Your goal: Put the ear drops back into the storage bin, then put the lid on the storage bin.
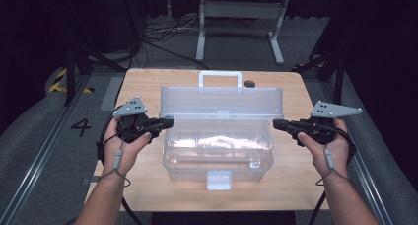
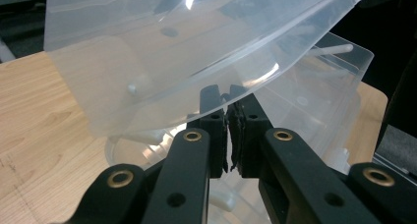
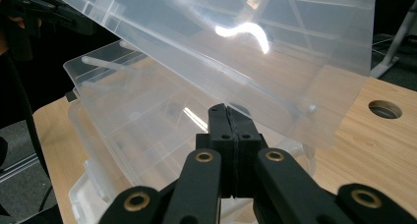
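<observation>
Two grippers flank the clear plastic storage box [image 1: 217, 151] at mid-frame on the wooden table [image 1: 143, 84]. We judge the lid [image 1: 222, 102] about half raised, its swing unfinished. Our left gripper [image 1: 167, 121] has its jaws almost together under the lid's edge, nothing clearly pinched; our right gripper [image 1: 279, 125] is fully closed, empty, at the opposite edge. Bare table lies at both frame sides.

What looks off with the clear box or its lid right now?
Nothing spilled or broken. The lid stands raised at a slant over the clear box, with the left tool and right tool shut at its two ends. The latch hangs free in front.
</observation>
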Demonstrator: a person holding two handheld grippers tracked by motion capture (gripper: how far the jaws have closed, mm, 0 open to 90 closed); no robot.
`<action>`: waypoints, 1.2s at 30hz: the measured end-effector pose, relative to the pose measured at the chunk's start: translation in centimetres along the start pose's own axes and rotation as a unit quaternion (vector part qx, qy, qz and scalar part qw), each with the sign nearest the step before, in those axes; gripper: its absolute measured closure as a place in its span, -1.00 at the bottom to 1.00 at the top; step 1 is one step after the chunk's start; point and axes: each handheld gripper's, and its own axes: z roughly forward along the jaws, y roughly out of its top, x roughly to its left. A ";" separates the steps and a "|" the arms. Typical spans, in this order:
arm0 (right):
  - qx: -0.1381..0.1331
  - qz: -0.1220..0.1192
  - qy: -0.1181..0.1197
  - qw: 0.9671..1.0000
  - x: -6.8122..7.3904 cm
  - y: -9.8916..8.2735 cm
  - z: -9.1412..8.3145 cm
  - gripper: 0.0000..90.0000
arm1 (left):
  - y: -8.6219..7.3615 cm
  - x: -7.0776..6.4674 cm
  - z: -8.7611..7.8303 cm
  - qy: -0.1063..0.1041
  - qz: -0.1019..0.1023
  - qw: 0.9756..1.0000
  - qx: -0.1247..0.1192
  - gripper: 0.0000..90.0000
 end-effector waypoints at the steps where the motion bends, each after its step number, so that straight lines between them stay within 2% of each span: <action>1: -0.001 0.001 0.001 1.000 0.0 0.0 0.0 1.00 | -0.1 -0.1 0.0 0.004 -0.004 1.000 -0.003 0.89; 4: -0.002 -0.001 -0.002 1.000 0.1 -0.1 0.0 1.00 | -0.4 -0.3 -0.3 0.014 -0.006 1.000 -0.011 0.88; 8: -0.002 -0.001 0.000 1.000 0.3 -0.5 0.0 1.00 | -0.8 -0.7 -0.4 0.020 -0.009 1.000 -0.010 0.87; 22: 0.000 -0.006 -0.007 1.000 1.3 -1.7 -0.6 1.00 | -1.7 -1.7 -0.5 0.030 -0.004 1.000 -0.002 0.86; 24: 0.000 -0.008 -0.009 1.000 1.4 -1.9 -0.6 1.00 | -1.8 -1.8 -0.5 0.033 -0.003 0.999 0.000 0.86; 25: 0.002 -0.007 -0.010 1.000 1.5 -2.0 -0.7 1.00 | -2.0 -2.1 -0.4 0.048 0.008 0.999 0.006 0.87; 26: 0.003 -0.010 -0.011 1.000 1.6 -2.1 -0.7 1.00 | -2.1 -2.2 -0.3 0.051 0.012 0.999 0.010 0.86; 36: 0.007 0.000 -0.007 1.000 1.7 -3.3 -1.2 1.00 | -2.8 -2.5 0.0 0.047 0.009 0.999 0.023 0.87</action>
